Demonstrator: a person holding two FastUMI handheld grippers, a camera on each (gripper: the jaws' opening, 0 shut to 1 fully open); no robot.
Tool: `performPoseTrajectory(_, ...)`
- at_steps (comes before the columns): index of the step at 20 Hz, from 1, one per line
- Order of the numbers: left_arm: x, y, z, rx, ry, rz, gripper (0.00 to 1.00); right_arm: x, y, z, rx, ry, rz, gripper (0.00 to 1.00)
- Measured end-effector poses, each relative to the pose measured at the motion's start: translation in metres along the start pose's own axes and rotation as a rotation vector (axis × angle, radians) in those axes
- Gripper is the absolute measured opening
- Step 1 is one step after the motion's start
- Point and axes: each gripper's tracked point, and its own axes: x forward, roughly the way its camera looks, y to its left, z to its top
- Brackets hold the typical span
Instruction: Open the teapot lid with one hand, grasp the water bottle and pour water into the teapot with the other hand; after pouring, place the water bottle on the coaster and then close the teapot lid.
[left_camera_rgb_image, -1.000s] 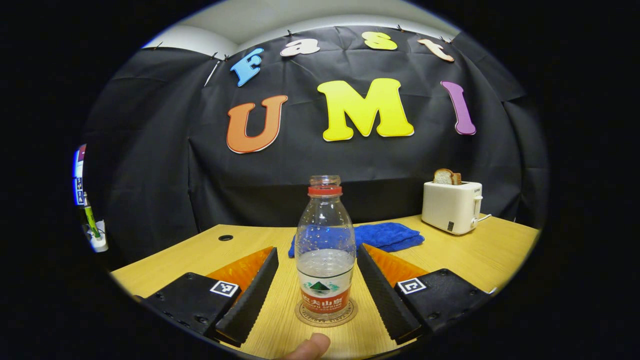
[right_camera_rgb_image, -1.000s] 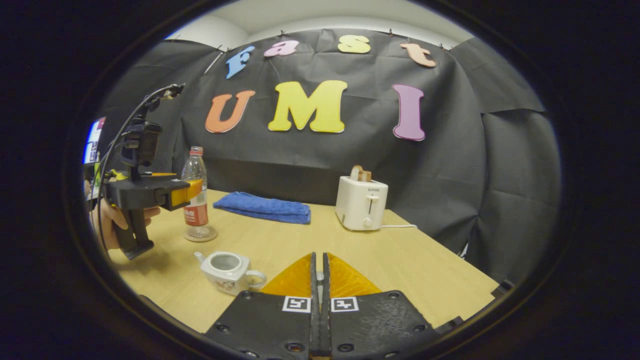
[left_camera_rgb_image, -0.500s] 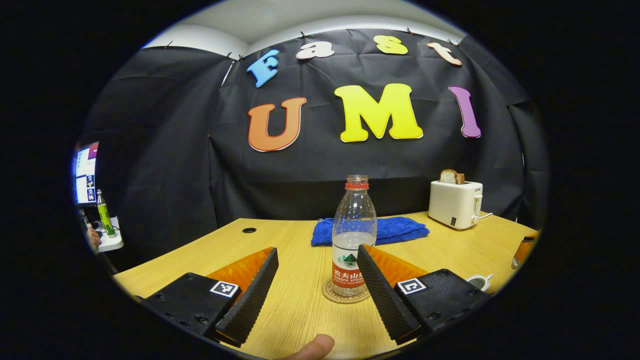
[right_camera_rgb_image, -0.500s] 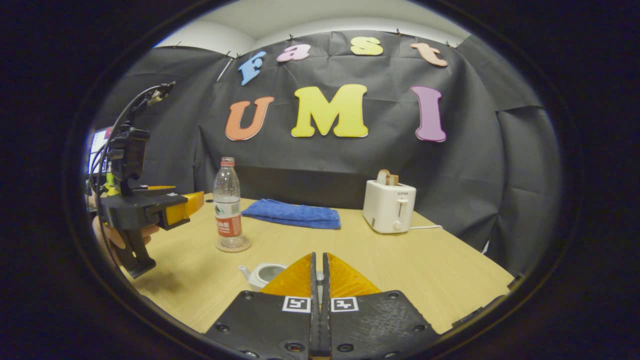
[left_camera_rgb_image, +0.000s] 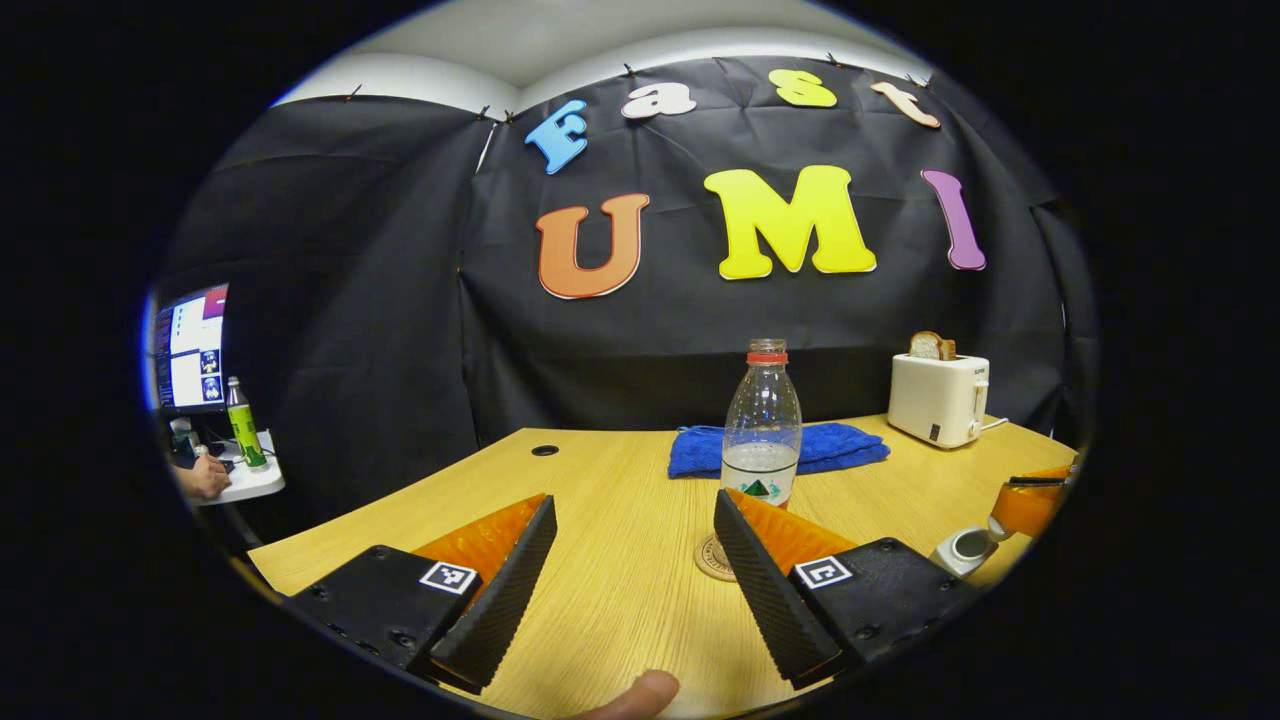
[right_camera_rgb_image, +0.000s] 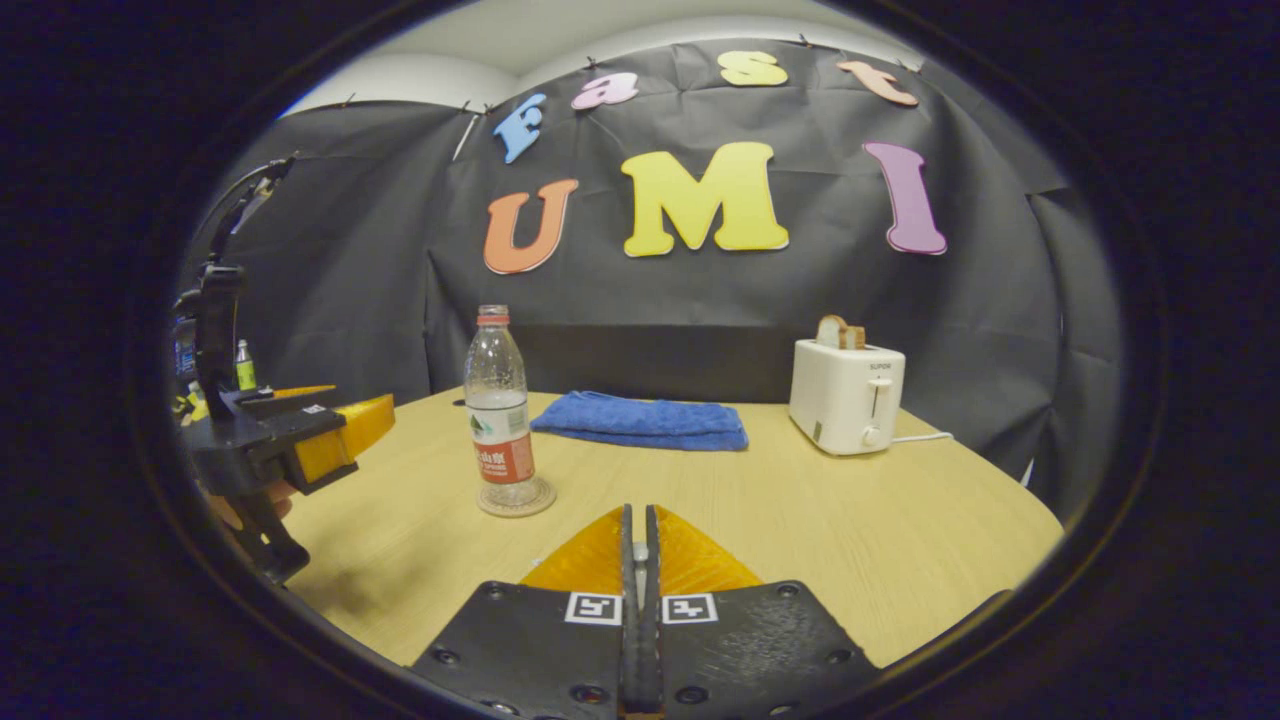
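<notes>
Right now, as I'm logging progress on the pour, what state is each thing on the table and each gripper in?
Clear plastic water bottle: upright on the round coaster, part full.
White ceramic teapot: top open, lid off.
White toaster: bread slice standing in slot.
Blue towel: folded, flat.
Left gripper: fingers open, empty.
Right gripper: fingers shut.

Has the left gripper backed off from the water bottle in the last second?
Yes. In the right gripper view, the left gripper was against the water bottle a second ago; now it sits apart to its left, fingers open, with the bottle standing on the coaster.
</notes>
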Motion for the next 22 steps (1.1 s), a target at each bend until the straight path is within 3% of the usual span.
performPoseTrajectory(3, -0.004, -0.004, -0.001, -0.004, 0.004, -0.022, 0.96, 0.005, 0.004, -0.005, 0.000, 0.008, 0.004, 0.00)
performPoseTrajectory(9, -0.012, -0.012, -0.001, -0.005, 0.010, -0.066, 0.99, 0.015, 0.008, -0.011, -0.014, 0.020, -0.001, 0.00)
performPoseTrajectory(15, -0.013, -0.008, -0.004, -0.005, 0.026, -0.063, 0.99, 0.016, 0.007, -0.011, -0.009, 0.025, -0.004, 0.00)
performPoseTrajectory(20, -0.020, -0.004, -0.003, -0.011, 0.030, -0.059, 0.99, 0.012, 0.009, -0.005, -0.005, 0.006, 0.003, 0.07)
performPoseTrajectory(21, -0.021, -0.004, -0.002, -0.011, 0.030, -0.060, 0.99, 0.010, 0.007, -0.005, -0.007, 0.005, -0.003, 0.14)
performPoseTrajectory(22, -0.024, -0.002, -0.002, -0.011, 0.032, -0.058, 0.99, 0.008, 0.006, -0.003, -0.008, 0.000, -0.006, 0.12)
